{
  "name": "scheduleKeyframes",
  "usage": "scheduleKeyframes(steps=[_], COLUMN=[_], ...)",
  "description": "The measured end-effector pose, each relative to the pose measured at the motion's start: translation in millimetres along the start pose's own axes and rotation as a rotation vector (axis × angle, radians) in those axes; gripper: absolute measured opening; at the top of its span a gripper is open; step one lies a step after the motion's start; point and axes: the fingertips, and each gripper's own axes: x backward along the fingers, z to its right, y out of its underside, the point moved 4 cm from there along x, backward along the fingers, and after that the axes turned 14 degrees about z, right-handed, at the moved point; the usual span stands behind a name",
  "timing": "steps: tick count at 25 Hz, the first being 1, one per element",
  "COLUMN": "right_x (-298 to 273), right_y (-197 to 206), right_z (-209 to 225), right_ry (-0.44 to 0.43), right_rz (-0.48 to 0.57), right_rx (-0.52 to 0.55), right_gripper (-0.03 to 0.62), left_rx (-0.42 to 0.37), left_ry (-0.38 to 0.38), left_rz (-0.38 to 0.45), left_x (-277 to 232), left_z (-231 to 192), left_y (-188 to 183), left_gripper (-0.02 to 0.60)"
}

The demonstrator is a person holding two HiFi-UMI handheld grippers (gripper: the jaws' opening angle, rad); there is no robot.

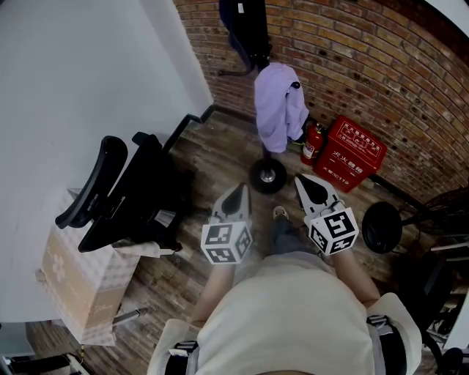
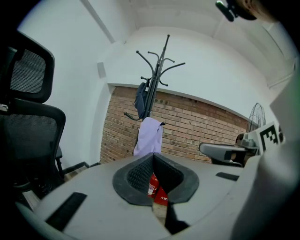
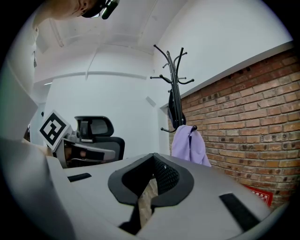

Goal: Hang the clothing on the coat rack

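A lilac garment [image 1: 279, 107] hangs on a lower hook of the black coat rack [image 1: 249, 33] by the brick wall; the rack's round base [image 1: 267, 175] rests on the wood floor. A dark garment [image 1: 236, 16] hangs higher on the same rack. In the left gripper view the lilac garment [image 2: 149, 137] and the rack [image 2: 158, 70] stand ahead, and in the right gripper view the lilac garment [image 3: 188, 144] hangs from the rack [image 3: 175, 75]. My left gripper [image 1: 236, 199] and right gripper [image 1: 311, 188] are held side by side in front of the person, both shut and empty, well short of the rack.
A black office chair [image 1: 124, 190] stands at the left beside a cardboard box [image 1: 79, 278]. A red fire extinguisher [image 1: 312, 143] and a red box [image 1: 350, 153] sit against the brick wall [image 1: 381, 66]. A dark round base [image 1: 382, 227] lies at the right.
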Motion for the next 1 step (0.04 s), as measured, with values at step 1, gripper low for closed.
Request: scheduleKeyframes(steps=[1], right_x=[-0.1], right_y=[0.3], right_z=[-0.1], right_ry=[0.001], right_rz=[0.000], right_rx=[0.000], right_gripper=[-0.001], left_rx=[0.000], left_ry=[0.000], left_rz=[0.000], left_x=[0.2], left_z=[-0.2], left_y=[-0.2], left_gripper=[0.006])
